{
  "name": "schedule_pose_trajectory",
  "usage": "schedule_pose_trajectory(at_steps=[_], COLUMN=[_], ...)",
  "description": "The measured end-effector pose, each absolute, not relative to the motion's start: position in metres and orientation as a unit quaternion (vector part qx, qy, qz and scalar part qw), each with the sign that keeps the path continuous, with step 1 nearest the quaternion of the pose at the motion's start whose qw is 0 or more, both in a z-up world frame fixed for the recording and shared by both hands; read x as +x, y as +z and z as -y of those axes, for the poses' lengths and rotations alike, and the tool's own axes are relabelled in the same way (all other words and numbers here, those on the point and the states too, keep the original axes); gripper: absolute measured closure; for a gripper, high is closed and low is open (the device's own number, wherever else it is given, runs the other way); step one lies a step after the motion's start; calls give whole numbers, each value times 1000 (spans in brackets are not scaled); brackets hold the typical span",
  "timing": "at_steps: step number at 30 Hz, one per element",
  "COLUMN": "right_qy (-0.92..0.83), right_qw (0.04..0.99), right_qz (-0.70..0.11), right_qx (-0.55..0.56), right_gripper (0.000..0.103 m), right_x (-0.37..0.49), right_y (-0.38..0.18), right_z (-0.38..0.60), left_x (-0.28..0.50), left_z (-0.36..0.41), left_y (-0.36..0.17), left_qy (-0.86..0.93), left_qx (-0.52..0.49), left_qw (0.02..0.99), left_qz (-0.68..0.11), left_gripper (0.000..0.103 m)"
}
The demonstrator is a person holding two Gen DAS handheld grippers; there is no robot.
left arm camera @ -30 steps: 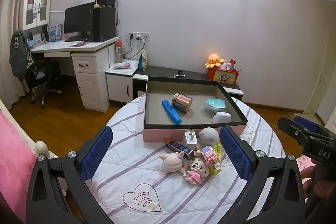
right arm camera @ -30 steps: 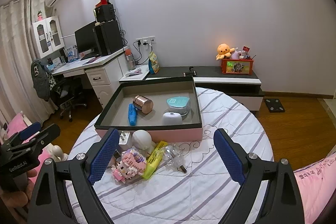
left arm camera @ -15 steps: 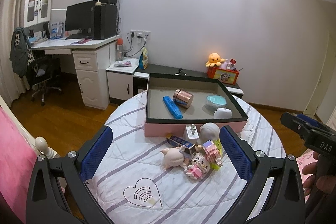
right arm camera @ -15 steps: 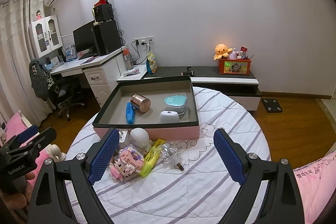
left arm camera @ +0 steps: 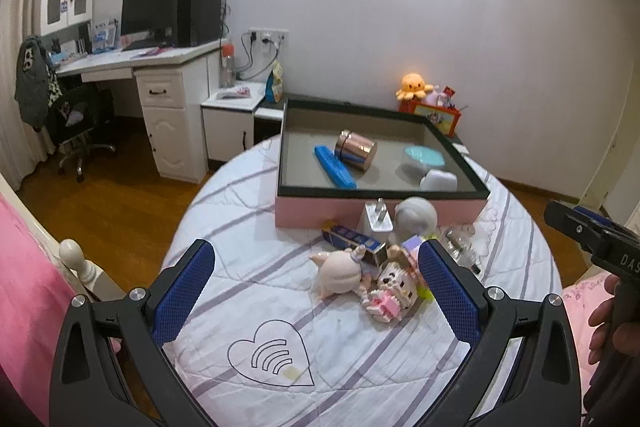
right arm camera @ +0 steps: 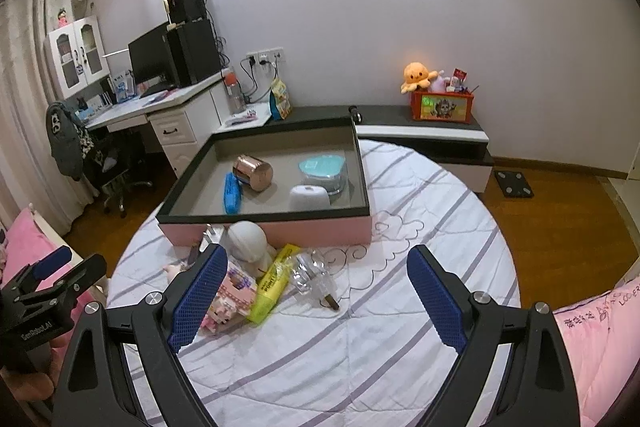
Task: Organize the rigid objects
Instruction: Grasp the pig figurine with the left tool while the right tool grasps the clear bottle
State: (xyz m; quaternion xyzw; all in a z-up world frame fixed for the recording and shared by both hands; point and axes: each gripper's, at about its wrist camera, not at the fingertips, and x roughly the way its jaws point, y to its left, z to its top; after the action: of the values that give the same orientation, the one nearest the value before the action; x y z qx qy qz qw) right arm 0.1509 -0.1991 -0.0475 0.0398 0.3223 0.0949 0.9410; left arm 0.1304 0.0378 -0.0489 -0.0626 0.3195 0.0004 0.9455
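Both claws have dropped closer to the toy pile since a second ago.
Left claw (left arm camera: 316,291) and right claw (right arm camera: 316,295) gape wide, empty, above the round bed (right arm camera: 360,367). Just ahead lies the pile: doll (left arm camera: 340,273), block figure (left arm camera: 390,293), yellow tube (right arm camera: 272,277), charger (left arm camera: 376,219), ball (left arm camera: 416,215). Beyond, touching it, the tray (right arm camera: 280,229) holds a copper can (right arm camera: 253,172) and blue bar (right arm camera: 231,193).

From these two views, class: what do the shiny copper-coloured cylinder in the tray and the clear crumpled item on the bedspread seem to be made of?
The shiny copper-coloured cylinder looks like polished metal or metal-plated plastic: its side shows bright, mirror-like highlights. The clear crumpled item seems to be thin transparent plastic, possibly a wrapper: the striped bedspread shows through it and its creases glint.
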Motion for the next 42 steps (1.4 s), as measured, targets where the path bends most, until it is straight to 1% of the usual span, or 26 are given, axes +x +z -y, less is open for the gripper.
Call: schedule_pose_trajectory(at_steps=[16,34,36,37,38,39,41,42], right_qy=[93,122,124,125,127,129,134,135], right_qw=[911,889,888,887,887,888,888,889], right_qz=[-399,-441,-443,-443,-442,-440,-438,-437], right_qx=[38,33,33,32,29,27,29,27], right_gripper=[10,10,13,16,22,24,32,33], right_x=[190,231,233,234,235,236,238,239], right_y=[-109,-151,-155,-155,-156,-155,-154,-154], right_z=[198,186,186,185,184,184,184,183], left_x=[166,202,205,207,209,210,211,211], left_z=[-37,-31,-31,-30,-30,-30,-29,-28], left_y=[-106,-136,-137,-138,-138,-139,-139,-138], left_qy=[3,-16,-22,-25,-29,-35,-49,-57], left_qx=[-61,-73,-76,-77,-78,-81,-86,-86], left_qw=[920,905,904,904,903,903,903,903], left_qz=[-386,-420,-420,-420,-421,-420,-419,-418], left_gripper=[0,0,2,3,3,4,9,13])
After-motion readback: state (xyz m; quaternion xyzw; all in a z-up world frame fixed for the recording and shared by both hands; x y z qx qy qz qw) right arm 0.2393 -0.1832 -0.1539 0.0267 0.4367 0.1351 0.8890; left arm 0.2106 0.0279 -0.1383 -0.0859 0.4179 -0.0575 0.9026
